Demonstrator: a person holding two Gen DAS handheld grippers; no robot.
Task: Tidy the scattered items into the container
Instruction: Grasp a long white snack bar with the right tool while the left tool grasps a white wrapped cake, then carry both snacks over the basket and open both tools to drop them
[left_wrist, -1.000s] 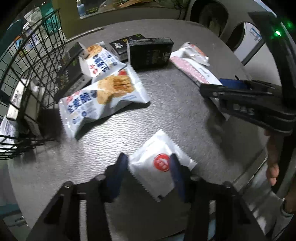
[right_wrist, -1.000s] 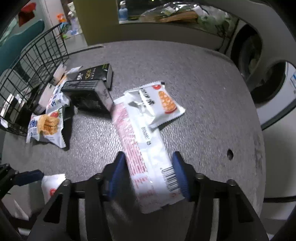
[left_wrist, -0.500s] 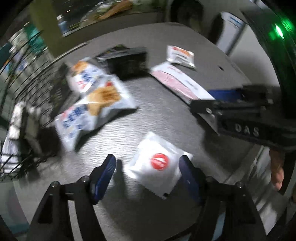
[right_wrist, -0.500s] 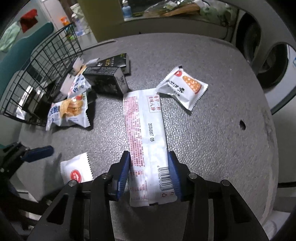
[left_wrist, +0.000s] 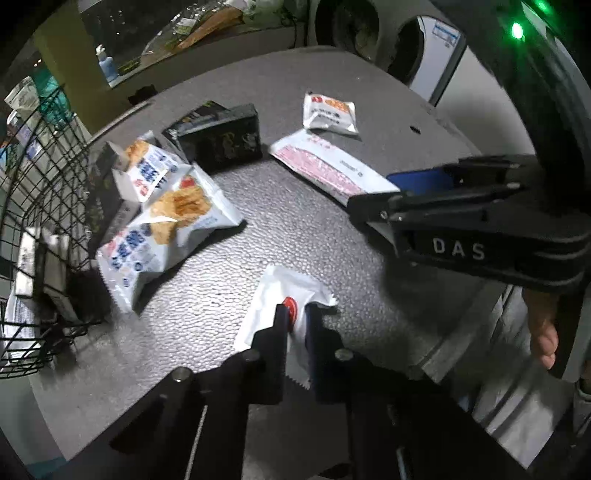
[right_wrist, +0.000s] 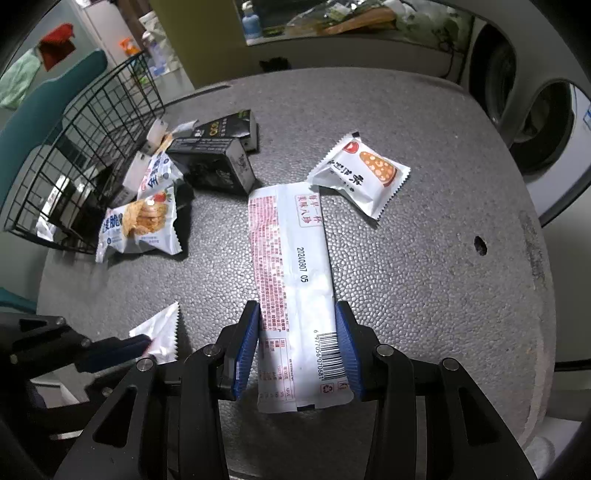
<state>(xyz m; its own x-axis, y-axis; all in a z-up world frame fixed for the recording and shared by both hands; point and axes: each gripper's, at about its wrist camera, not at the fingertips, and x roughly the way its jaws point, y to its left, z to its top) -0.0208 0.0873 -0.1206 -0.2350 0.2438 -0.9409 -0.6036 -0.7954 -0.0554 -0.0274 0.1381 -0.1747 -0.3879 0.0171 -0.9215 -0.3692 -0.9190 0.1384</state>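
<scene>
My left gripper (left_wrist: 295, 317) is shut on a small white packet with a red dot (left_wrist: 280, 295) at the table's near edge; the packet also shows in the right wrist view (right_wrist: 162, 332). My right gripper (right_wrist: 295, 332) is open, its blue pads either side of a long white and pink packet (right_wrist: 291, 266) lying flat; it also shows in the left wrist view (left_wrist: 325, 166). The black wire basket (right_wrist: 92, 122) stands at the left with several items inside.
On the round grey table (right_wrist: 424, 277) lie a cracker bag (right_wrist: 140, 225), a second blue and white bag (right_wrist: 157, 173), two black boxes (right_wrist: 210, 166), and a white snack packet (right_wrist: 362, 173). A washing machine (right_wrist: 546, 122) stands at the right.
My left gripper has closed on the red-dot packet. My right gripper has narrowed around the long packet, which now lies straight between the pads.
</scene>
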